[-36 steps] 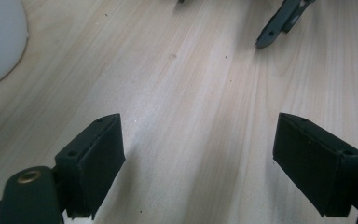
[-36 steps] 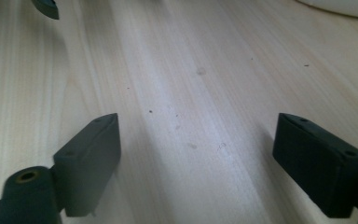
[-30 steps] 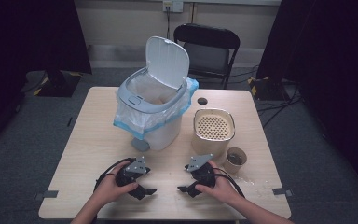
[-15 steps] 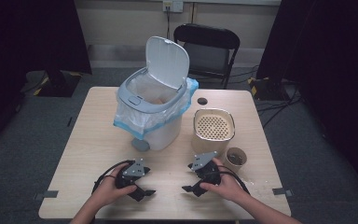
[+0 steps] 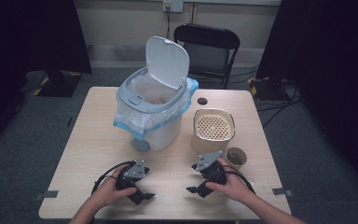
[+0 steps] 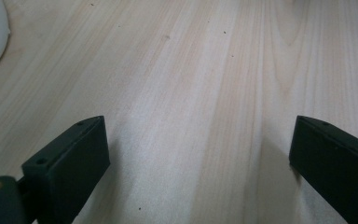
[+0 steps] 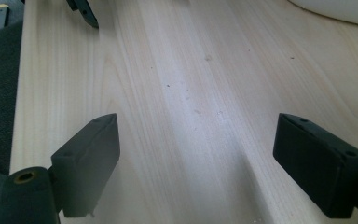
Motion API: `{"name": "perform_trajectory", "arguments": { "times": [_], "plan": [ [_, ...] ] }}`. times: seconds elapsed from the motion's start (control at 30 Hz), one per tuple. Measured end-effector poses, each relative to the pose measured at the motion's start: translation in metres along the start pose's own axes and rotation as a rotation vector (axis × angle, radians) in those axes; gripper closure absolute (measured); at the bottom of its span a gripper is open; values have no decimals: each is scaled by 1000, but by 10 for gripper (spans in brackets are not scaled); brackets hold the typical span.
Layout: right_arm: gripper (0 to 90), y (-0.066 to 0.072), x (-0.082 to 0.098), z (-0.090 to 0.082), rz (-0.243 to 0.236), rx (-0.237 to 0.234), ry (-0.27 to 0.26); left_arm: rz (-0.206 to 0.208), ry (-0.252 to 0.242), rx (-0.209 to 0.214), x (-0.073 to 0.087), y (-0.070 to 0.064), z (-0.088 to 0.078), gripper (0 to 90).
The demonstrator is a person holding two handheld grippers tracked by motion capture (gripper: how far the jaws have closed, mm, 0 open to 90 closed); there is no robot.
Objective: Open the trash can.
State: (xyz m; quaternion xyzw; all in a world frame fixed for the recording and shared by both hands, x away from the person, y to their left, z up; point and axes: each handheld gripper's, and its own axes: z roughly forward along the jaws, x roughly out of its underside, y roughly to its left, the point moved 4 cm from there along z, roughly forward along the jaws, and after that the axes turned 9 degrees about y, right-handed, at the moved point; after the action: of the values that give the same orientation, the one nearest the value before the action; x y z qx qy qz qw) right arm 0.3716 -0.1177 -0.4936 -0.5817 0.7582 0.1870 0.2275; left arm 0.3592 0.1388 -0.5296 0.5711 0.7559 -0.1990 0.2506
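The left gripper (image 5: 142, 195) has just been opening its jaws, with nothing between them over bare table (image 5: 88, 140). The right gripper (image 5: 196, 190) is spread too, empty. Both lie in front of the white bin (image 5: 151, 107), well apart from it. The perforated container (image 5: 213, 128) and small cup (image 5: 235, 156) stand near the right one. No writing is readable. Both hands grasp from behind, jaws pointing inward.

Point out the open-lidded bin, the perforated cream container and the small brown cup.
Bin (image 5: 161, 135), high view: on its white front wall below the liner.
Perforated cream container (image 5: 214, 125), high view: on the middle of its holed top.
Small brown cup (image 5: 236, 157), high view: on its dark inside.
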Motion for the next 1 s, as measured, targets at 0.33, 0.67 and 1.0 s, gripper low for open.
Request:
{"name": "perform_trajectory", "arguments": {
  "times": [0.33, 0.67, 1.0],
  "plan": [
    [142, -1, 1, -14, -1, -2, 6, 5, 3, 7, 0, -1, 1, 0],
    [142, -6, 0, -36, 10, 10, -13, 9, 6, 7, 0, -1, 1, 0],
    [142, -10, 2, -51, 5, 25, 4, 6, 4, 7, 0, -1, 1, 0]
  ]
}}
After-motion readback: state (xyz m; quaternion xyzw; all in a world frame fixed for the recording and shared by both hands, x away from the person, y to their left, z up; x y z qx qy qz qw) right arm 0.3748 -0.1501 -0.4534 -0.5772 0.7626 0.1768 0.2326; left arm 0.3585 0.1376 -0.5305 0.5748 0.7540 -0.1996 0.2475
